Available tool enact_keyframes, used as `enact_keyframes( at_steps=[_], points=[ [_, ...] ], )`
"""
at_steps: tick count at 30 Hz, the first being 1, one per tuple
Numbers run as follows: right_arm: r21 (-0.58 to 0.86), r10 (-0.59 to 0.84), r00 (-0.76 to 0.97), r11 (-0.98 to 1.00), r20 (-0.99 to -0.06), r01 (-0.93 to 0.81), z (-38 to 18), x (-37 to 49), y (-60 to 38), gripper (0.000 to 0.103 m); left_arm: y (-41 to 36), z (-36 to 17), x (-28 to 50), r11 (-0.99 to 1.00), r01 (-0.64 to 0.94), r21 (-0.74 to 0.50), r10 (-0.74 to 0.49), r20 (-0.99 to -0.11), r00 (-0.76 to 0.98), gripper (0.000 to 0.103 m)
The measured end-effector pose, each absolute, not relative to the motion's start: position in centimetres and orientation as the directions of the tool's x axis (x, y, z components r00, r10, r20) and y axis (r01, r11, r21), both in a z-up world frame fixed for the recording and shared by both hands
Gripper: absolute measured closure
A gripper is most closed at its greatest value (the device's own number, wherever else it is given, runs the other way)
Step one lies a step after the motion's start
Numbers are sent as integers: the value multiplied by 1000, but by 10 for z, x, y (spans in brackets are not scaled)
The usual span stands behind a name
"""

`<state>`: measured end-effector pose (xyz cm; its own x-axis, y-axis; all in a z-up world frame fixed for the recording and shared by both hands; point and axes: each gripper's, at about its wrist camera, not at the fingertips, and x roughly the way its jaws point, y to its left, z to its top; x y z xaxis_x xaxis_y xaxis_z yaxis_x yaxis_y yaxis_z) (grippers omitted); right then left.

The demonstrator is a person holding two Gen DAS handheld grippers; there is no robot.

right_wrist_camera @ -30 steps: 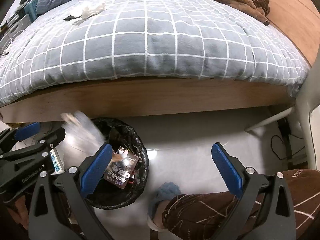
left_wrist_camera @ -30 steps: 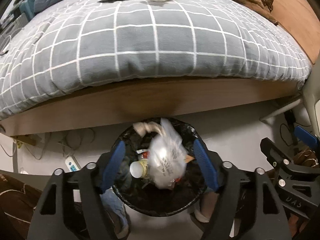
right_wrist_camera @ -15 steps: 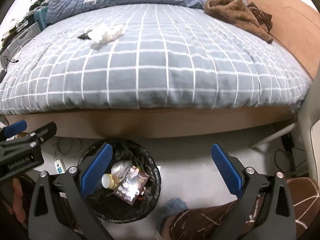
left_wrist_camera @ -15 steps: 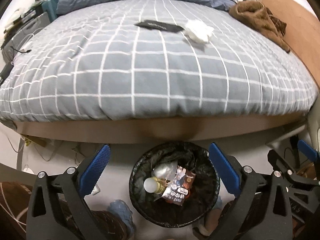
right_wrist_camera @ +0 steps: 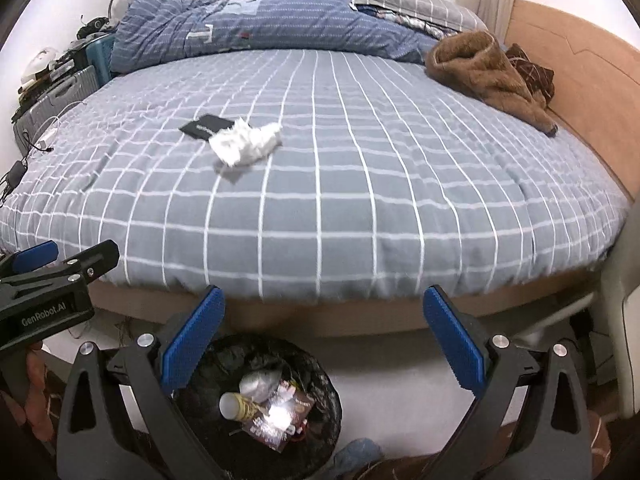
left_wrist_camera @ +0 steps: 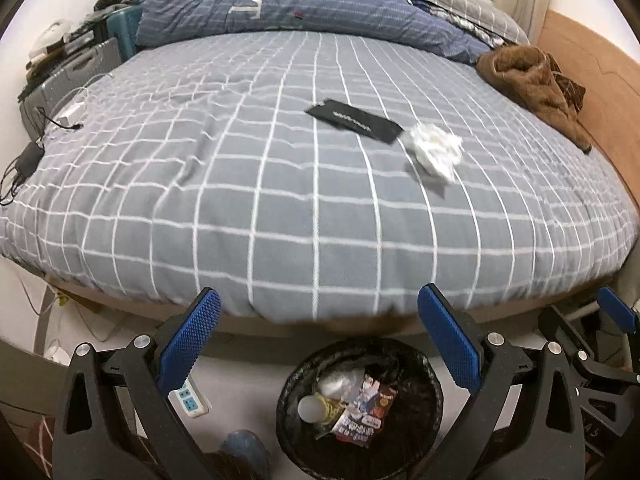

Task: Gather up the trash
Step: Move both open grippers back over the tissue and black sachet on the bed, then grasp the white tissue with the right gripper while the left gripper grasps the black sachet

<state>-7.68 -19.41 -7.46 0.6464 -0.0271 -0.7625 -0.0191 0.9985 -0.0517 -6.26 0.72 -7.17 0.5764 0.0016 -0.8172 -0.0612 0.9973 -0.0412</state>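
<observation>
A crumpled white tissue (left_wrist_camera: pixel 436 151) lies on the grey checked bed, next to a flat black packet (left_wrist_camera: pixel 354 120); both also show in the right wrist view, the tissue (right_wrist_camera: pixel 246 143) and the packet (right_wrist_camera: pixel 208 125). A black-lined trash bin (left_wrist_camera: pixel 432 396) stands on the floor at the bed's foot and holds a clear bag, a bottle and a wrapper; it also shows in the right wrist view (right_wrist_camera: pixel 324 376). My left gripper (left_wrist_camera: pixel 318 340) is open and empty above the bin. My right gripper (right_wrist_camera: pixel 324 336) is open and empty, to the bin's right.
A brown fleece garment (left_wrist_camera: pixel 532 80) lies at the bed's right edge by the wooden headboard (left_wrist_camera: pixel 600 64). A blue duvet (left_wrist_camera: pixel 280 4) is piled at the far end. A power strip (left_wrist_camera: pixel 190 396) and cables lie on the floor at the left. Suitcases (left_wrist_camera: pixel 76 64) stand beside the bed.
The clear plastic bag left my left gripper and dropped into the bin. Both grippers rose and tilted up, so more of the bed top shows. The left jaws opened wide.
</observation>
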Motion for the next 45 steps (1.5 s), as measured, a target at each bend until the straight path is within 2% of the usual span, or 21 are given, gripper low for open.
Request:
enact_keyframes(
  at_steps=[14,27,32,38,40,45],
  points=[
    [-68,-11,661,996,-750,-60,-74,-26,-168,8,28,-61,-16,996,-79,-42,14,-801,598,6],
    [-17,58,630,994,-774,-112,-84,66,-133,9,62,-65,44,992,-124,-25,54,-802,595,6],
    [-36,47,593,991,-804,-127,-101,96,-120,26,69,-73,55,992,-127,-18,60,-810,583,6],
    [-48,45,564,988,-825,-150,-116,105,-113,62,65,-77,58,993,-112,-21,48,-816,576,6],
    [-54,42,565,987,-824,-151,-116,105,-113,79,63,-78,59,994,-109,-20,47,-816,577,6],
    [-67,37,575,985,-817,-159,-114,101,-115,88,59,-80,60,994,-105,-18,46,-817,575,6]
  ],
)
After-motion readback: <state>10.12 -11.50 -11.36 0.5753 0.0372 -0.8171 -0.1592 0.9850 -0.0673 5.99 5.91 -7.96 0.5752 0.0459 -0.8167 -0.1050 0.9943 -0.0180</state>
